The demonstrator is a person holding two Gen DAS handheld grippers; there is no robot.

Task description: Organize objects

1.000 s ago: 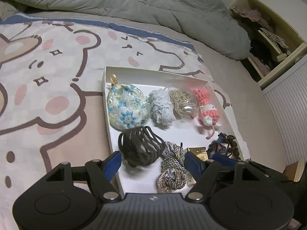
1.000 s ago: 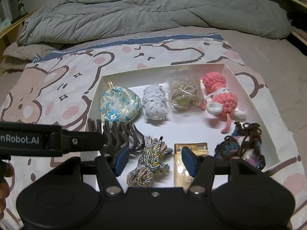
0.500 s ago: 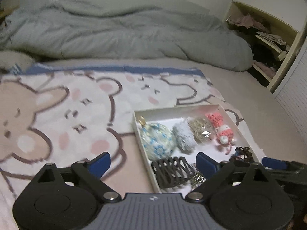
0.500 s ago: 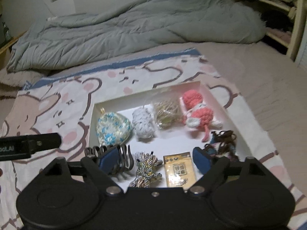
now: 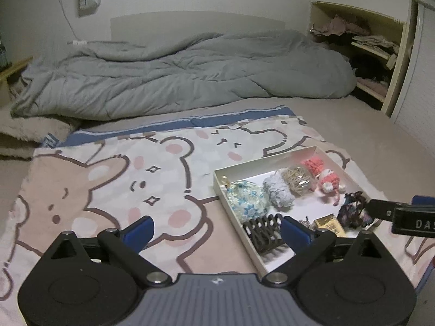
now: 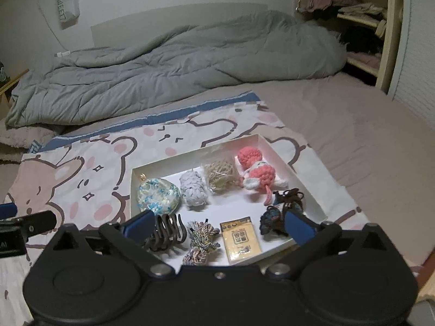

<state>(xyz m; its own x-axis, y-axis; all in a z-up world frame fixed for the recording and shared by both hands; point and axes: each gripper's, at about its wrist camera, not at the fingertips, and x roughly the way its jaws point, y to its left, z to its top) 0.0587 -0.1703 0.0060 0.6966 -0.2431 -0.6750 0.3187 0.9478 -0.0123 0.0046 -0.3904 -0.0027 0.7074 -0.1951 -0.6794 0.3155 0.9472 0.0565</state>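
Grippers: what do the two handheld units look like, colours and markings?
Both are black, with two round lobes and angled linkage arms ending in blue pads. The left gripper has a ribbed grey centre plate with a small logo; the right gripper is all black. White lettering runs along each unit's side, only partly readable.

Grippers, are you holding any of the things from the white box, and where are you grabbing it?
No. The left gripper and the right gripper have just been opening and hold nothing. Everything lies in the white box.
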